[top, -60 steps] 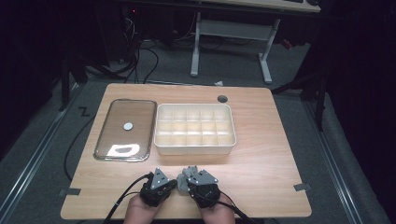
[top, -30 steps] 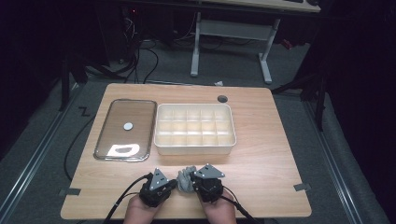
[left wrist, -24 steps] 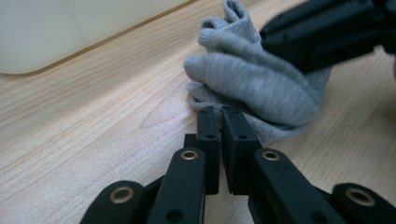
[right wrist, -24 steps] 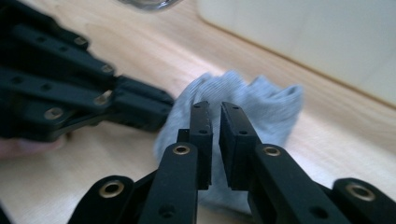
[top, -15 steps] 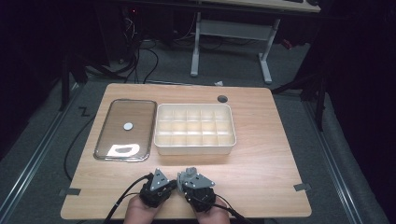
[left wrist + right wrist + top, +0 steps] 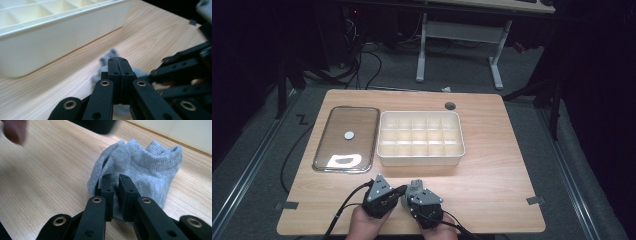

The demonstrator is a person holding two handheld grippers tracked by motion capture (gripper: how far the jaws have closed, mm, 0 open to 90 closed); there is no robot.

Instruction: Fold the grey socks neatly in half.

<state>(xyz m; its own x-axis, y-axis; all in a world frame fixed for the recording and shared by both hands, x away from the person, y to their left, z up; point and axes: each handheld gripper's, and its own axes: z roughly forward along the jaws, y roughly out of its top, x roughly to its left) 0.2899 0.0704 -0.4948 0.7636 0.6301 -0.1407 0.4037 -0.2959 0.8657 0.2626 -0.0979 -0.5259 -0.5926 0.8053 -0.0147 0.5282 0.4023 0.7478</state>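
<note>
Near the table's (image 6: 492, 200) front edge, the right gripper (image 6: 113, 195) pinches a grey sock (image 6: 145, 170) between its fingers, the left gripper's (image 6: 117, 75) fingers are together and empty, and next probably comes lifting it toward the compartment box (image 6: 419, 157).

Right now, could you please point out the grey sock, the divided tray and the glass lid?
grey sock (image 6: 150, 167), right gripper view, ribbed cuff.
divided tray (image 6: 420, 159), high view, front wall.
glass lid (image 6: 349, 135), high view, centre knob.
</note>
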